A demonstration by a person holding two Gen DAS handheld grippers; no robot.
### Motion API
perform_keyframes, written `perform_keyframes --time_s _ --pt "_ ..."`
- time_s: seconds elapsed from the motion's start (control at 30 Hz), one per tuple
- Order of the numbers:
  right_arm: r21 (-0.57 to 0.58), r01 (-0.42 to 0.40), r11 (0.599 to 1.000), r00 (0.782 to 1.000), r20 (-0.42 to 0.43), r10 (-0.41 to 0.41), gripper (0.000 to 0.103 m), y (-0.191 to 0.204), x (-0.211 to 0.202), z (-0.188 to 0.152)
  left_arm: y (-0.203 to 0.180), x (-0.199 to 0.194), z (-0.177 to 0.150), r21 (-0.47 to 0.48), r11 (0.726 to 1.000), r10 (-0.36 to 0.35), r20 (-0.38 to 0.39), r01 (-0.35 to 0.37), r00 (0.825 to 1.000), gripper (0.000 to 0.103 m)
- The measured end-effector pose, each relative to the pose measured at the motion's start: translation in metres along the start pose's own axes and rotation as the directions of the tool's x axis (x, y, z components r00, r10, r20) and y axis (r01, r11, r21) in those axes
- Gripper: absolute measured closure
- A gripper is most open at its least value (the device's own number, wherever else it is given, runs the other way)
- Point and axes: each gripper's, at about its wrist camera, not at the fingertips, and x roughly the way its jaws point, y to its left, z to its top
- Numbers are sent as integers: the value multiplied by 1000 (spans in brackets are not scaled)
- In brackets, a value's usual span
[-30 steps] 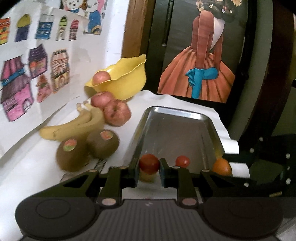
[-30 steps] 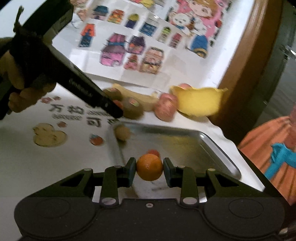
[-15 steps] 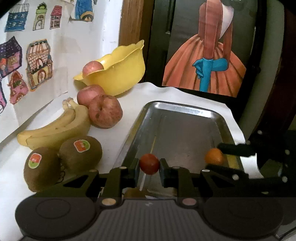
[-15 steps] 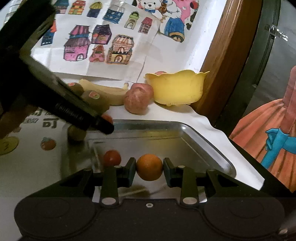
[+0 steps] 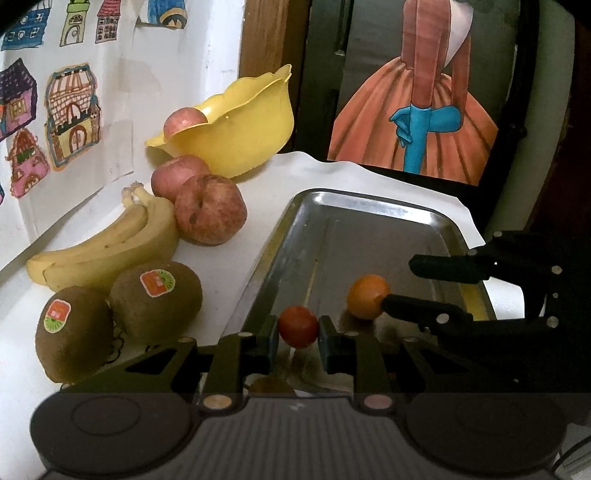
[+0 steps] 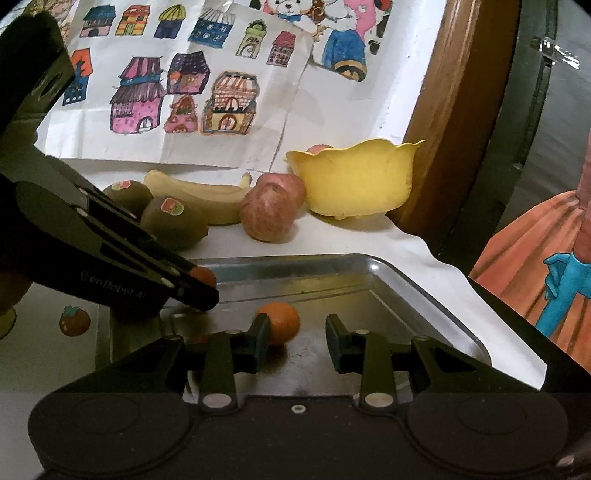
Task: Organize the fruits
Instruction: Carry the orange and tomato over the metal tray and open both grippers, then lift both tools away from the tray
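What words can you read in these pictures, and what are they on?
"GenRobot 4": printed on the side of the left gripper, in the right wrist view; its ending is cut off.
Stickers on the two kiwis: print too small to read.
Blue house drawing: blurred marks, not readable.

Coloured drawings of little houses (image 6: 184,99) fill the upper left of the right wrist view. A picture of an orange dress with a blue glove (image 5: 413,122) stands upper right, beside a brown wooden frame (image 5: 269,40).
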Motion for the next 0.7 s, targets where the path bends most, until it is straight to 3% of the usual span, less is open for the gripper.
perform_keyframes --time_s 0.13,0.3,0.43,0.5,0.57,0.7 --pt "14 27 1000 999 20 -28 49 0 -15 0 0 -6 1 -14 1000 -1 12 1 1000 77" --pt "31 67 997 996 56 -69 31 3 -43 1 -3 -20 3 -26 1000 0 33 1 999 66" --pt "51 90 995 991 95 -95 14 9 -72 5 -5 -41 2 -36 999 17 71 -14 997 36" --pt "61 89 994 989 114 -95 5 13 -87 6 -5 -53 2 -43 999 22 90 -18 996 29" --pt "61 93 994 987 123 -100 4 18 -100 7 -6 -66 0 -50 999 28 108 -22 994 16" --pt "65 101 993 984 140 -110 1 31 -123 8 -6 -93 -5 -58 998 43 154 -35 987 4"
